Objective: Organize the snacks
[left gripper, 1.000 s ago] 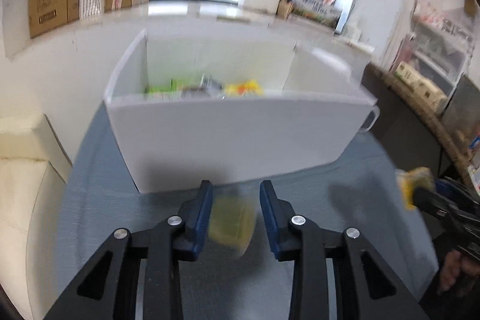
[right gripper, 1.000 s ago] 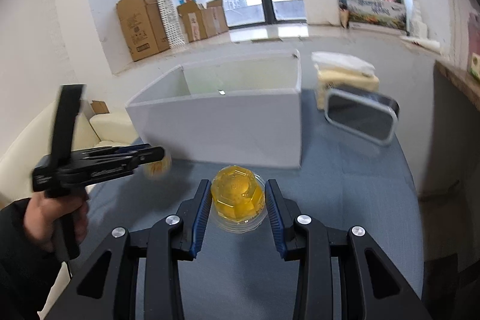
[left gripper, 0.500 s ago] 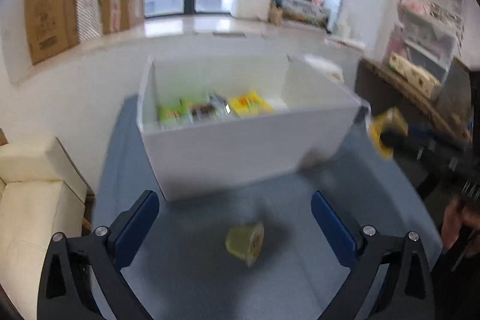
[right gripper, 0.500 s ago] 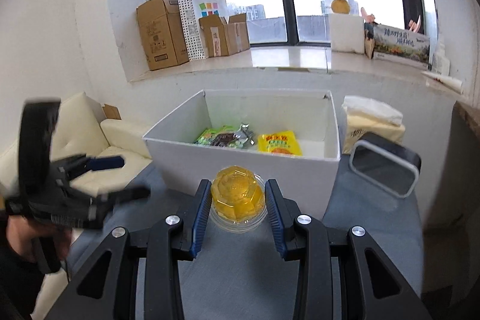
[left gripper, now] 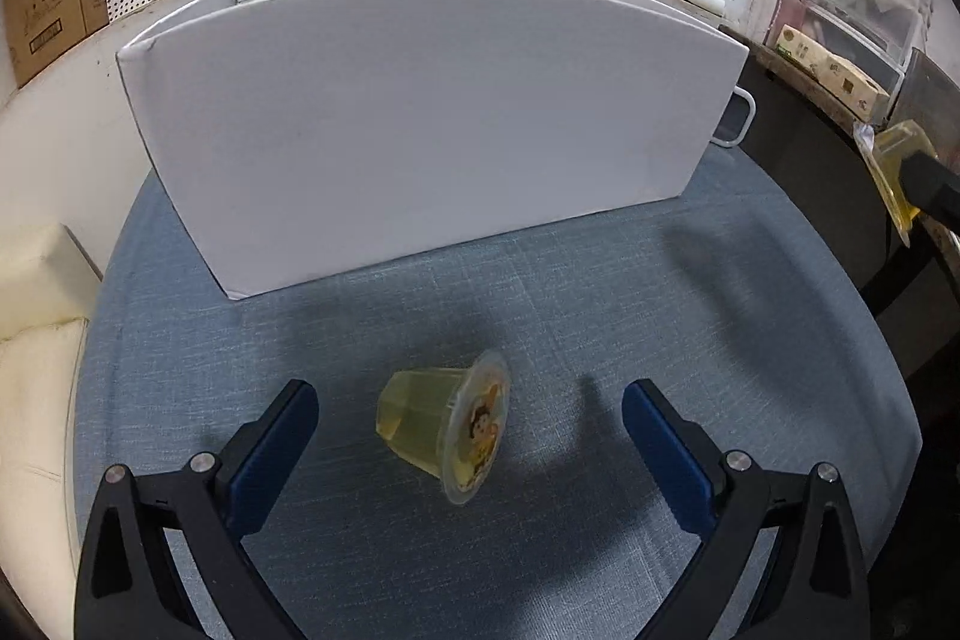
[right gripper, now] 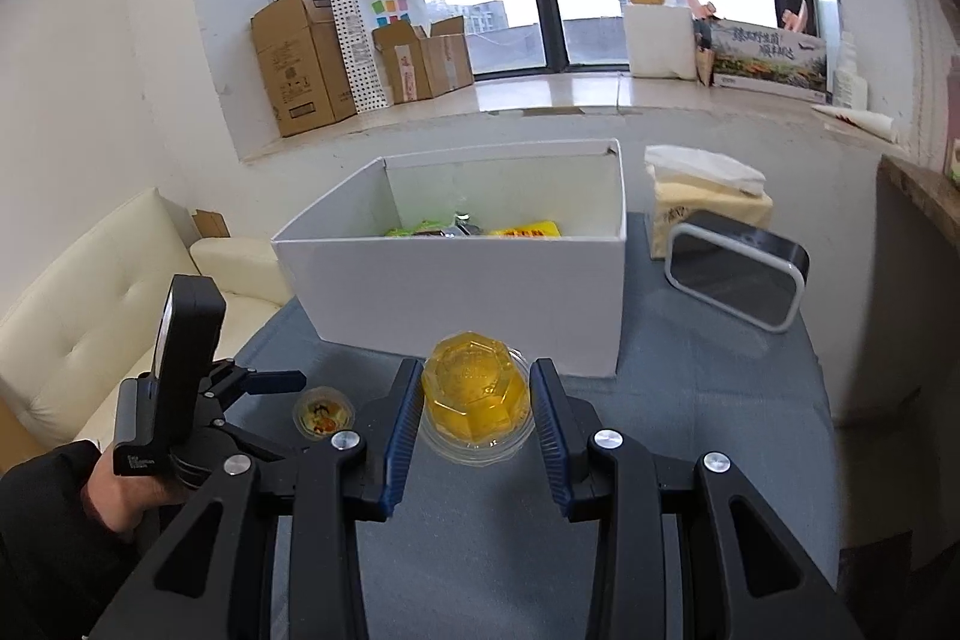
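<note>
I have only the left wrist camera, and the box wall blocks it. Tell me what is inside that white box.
Observer: The white box holds snack packets: a green packet, a yellow packet and something dark between them.
Operator: Report on the right gripper. I see only its edge.
Observer: The right gripper is shut on an orange jelly cup, on the near side of the box, not over its opening.
Operator: Say what stands beyond the box's right end.
Observer: A tissue pack, with a black white-rimmed device in front of it.
</note>
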The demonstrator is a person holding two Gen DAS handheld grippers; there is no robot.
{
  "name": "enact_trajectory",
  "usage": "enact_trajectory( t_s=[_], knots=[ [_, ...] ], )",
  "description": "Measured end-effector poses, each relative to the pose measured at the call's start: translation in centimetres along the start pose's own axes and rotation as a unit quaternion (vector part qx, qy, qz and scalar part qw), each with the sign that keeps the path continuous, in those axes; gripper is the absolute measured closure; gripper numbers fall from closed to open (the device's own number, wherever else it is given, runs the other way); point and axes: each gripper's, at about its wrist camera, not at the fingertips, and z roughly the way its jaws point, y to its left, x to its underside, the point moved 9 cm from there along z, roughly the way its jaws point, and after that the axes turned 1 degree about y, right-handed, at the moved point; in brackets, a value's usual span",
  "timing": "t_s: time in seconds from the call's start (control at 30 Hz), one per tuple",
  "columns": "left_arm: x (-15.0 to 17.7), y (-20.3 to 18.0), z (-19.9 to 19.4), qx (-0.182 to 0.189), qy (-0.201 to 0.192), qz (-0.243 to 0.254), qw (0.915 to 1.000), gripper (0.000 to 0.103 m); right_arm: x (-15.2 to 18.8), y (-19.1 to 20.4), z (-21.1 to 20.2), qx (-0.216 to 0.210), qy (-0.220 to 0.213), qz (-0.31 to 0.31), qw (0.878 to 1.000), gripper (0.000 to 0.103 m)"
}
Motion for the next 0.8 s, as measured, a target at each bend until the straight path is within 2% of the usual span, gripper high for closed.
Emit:
enact_trajectory(
  t_s=[0.07,0.1,0.13,0.2,0.3,0.47,0.63,0.8],
  knots=[
    [-0.1,0.3,0.2,-0.01,0.004,0.003,0.9999,0.03,0.3,-0.1,0.0,0.0,0.002,0.003,1.0,0.063],
    [0.1,0.5,0.5,-0.016,0.014,0.001,0.9998,0.055,0.4,-0.1,0.1,0.0,0.004,0.004,1.0,0.063],
    [-0.4,0.3,0.6,-0.015,0.012,0.003,0.9998,0.058,0.5,-0.1,0.1,-0.001,0.003,0.005,1.0,0.063],
    [-0.3,0.1,0.5,-0.003,0.016,0.003,0.9999,0.059,0.7,0.0,0.1,-0.002,0.004,0.006,1.0,0.063],
    [-0.5,0.2,-0.1,-0.002,0.011,0.002,0.9999,0.069,0.7,0.2,0.0,-0.004,0.002,0.005,1.0,0.063],
    [-2.4,-0.3,-2.4,0.001,-0.02,0.009,0.9998,0.069,0.4,0.3,0.1,-0.005,0.001,0.003,1.0,0.063],
    [-6.6,-0.7,-6.7,-0.006,-0.081,0.018,0.9965,0.069,-0.7,0.3,0.3,-0.012,-0.004,0.002,1.0,0.063],
    [-11.4,-0.7,-10.0,-0.007,-0.125,0.023,0.9919,0.069,-4.1,0.6,0.6,-0.007,-0.024,-0.012,1.0,0.063]
  ],
)
